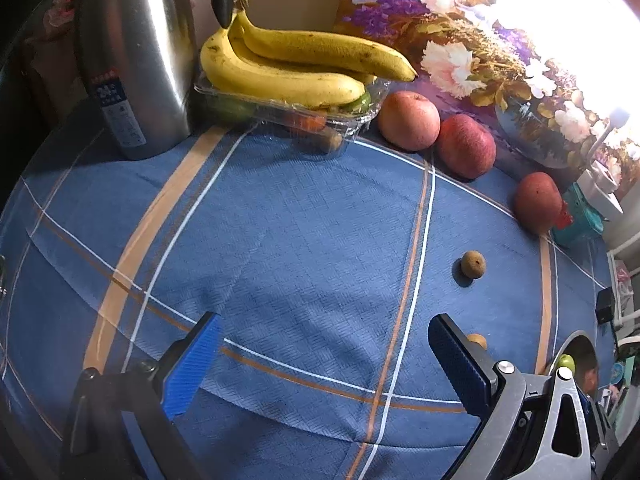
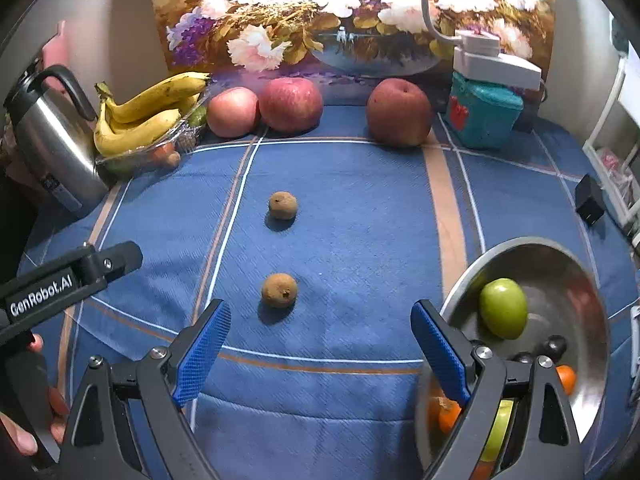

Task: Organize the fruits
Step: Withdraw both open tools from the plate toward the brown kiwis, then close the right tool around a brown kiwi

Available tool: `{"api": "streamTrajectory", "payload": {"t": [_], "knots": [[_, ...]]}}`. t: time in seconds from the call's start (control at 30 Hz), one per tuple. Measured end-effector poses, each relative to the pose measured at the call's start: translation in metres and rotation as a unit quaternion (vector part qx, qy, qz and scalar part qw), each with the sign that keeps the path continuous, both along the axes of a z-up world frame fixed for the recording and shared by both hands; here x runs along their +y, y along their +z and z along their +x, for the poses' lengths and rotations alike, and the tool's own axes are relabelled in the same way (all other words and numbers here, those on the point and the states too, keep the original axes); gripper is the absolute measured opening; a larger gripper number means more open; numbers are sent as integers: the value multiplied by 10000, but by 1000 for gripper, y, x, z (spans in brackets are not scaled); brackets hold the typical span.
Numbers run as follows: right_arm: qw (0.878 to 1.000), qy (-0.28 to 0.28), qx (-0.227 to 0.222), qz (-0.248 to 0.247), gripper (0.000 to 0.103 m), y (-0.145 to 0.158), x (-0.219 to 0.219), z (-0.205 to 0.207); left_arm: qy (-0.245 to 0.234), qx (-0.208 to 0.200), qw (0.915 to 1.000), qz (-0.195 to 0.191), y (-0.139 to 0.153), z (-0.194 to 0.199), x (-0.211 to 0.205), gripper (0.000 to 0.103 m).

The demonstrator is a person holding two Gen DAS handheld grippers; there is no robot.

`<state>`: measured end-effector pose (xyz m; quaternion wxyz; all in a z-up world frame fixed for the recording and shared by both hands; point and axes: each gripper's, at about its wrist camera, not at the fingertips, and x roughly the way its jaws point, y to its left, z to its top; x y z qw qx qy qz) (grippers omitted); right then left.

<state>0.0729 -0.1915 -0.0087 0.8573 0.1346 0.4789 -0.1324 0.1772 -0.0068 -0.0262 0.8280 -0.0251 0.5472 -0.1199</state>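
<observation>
The left gripper (image 1: 324, 364) hangs over the blue plaid tablecloth (image 1: 288, 240) with its jaws spread wide, gripping and touching nothing; the right gripper (image 2: 320, 354) is just as wide and bare, held above the cloth near its front edge; a small brown fruit (image 2: 279, 290) lies just ahead of its fingertips, and a second brown fruit (image 2: 283, 205) further toward the middle; the metal bowl (image 2: 576, 280), at the front right corner, holds a green apple (image 2: 503, 308) with orange and dark fruits; along the back edge sit three red apples (image 2: 291, 105); the bananas (image 2: 140, 120) top a clear tray (image 1: 352, 120) in the back left corner, beside a steel kettle (image 1: 136, 60).
</observation>
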Motion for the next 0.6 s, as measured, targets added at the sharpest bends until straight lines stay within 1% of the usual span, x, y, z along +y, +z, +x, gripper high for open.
{"api": "streamTrajectory", "payload": {"t": [0.07,0.43,0.5,0.6], "knots": [[10000,-31,-20,72,92,-2,0,3,-19,17,10000,26,-3,3,-1,103],[9999,-32,97,33,91,-15,1,22,-22,72,9997,251,-20,23,-4,103],[9999,-18,122,53,87,-19,1,26,-34,102,9996,275,-24,25,-5,103],[9998,-27,170,47,84,-23,0,32,-97,145,9993,326,-29,27,-8,103]]}}
